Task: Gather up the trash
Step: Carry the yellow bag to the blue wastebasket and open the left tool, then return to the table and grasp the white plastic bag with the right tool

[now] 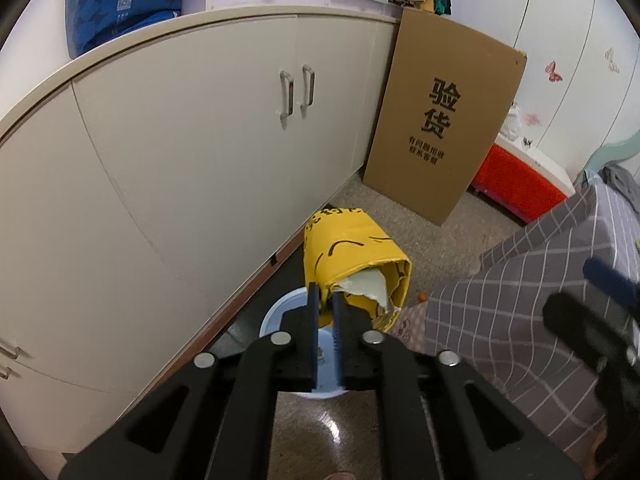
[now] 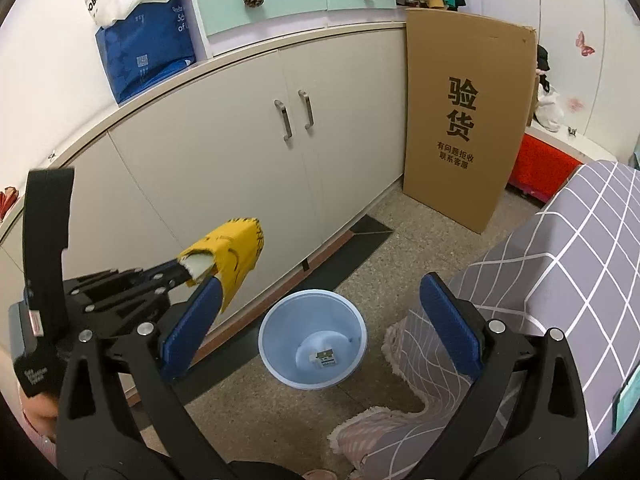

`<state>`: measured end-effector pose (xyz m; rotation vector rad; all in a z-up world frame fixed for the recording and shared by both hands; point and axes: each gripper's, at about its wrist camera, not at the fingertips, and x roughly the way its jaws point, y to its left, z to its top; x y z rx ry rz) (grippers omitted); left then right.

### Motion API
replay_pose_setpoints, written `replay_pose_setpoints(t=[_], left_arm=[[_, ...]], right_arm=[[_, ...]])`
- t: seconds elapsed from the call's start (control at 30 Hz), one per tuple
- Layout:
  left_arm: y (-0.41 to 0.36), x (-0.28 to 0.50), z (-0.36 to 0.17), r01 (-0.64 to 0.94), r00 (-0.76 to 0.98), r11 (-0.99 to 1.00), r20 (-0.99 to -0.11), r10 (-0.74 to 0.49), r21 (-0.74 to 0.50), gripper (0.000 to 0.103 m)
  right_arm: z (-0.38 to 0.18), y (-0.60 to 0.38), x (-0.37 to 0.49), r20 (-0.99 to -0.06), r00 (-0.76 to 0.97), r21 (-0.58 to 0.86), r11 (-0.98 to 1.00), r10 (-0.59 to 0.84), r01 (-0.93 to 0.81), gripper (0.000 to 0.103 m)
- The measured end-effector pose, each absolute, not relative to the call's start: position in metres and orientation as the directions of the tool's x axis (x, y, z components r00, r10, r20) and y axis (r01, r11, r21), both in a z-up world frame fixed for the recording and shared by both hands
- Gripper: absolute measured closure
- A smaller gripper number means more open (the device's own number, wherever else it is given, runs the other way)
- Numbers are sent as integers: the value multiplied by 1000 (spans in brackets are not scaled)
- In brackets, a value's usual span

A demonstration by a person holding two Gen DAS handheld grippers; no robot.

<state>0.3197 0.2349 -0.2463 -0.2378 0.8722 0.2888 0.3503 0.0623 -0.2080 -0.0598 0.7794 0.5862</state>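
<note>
Left tool (image 1: 326,300) pinches yellow wrapper (image 1: 354,258) by edge, held above blue bin (image 2: 313,338), not yet dropped. Right tool (image 2: 320,320) wide open, empty. Bin already holds small scrap (image 2: 325,358). Release left.

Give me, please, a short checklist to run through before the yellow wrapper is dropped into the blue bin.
1. Yellow wrapper pinched between the left gripper pads: ok.
2. Blue bin upright, mouth open: ok.
3. Wrapper over the bin mouth: not ok; the right wrist view shows it left of the bin, near the cabinet.
4. Room in the bin: ok, only a small packet lies at the bottom.
5. Right gripper open, empty, fingers either side of the bin in its view: ok.
6. Grip firmness: cannot tell.
</note>
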Motion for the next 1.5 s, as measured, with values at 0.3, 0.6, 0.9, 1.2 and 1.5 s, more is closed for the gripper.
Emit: replay_pose_setpoints(t=[0.3, 0.6, 0.9, 1.2, 1.5], left_arm=[[237, 309, -245, -369, 586, 927, -792, 172, -72, 37], [232, 266, -204, -395, 649, 915, -729, 215, -82, 30], [197, 213, -138, -376, 759, 919, -609, 232, -118, 24], [117, 197, -104, -219, 822, 972, -553, 138, -83, 19], [17, 216, -117, 4, 786, 1000, -618, -11, -12, 18]], right_arm=[[-208, 64, 346, -669, 577, 135, 840, 469, -526, 6], [-193, 58, 327, -654, 583, 180, 848, 482, -499, 6], [-141, 28, 285, -567, 639, 267, 849, 520, -455, 6], [-105, -56, 243, -512, 766, 197, 921, 389, -336, 6], [-117, -163, 227, -571, 808, 49, 989, 144, -141, 6]])
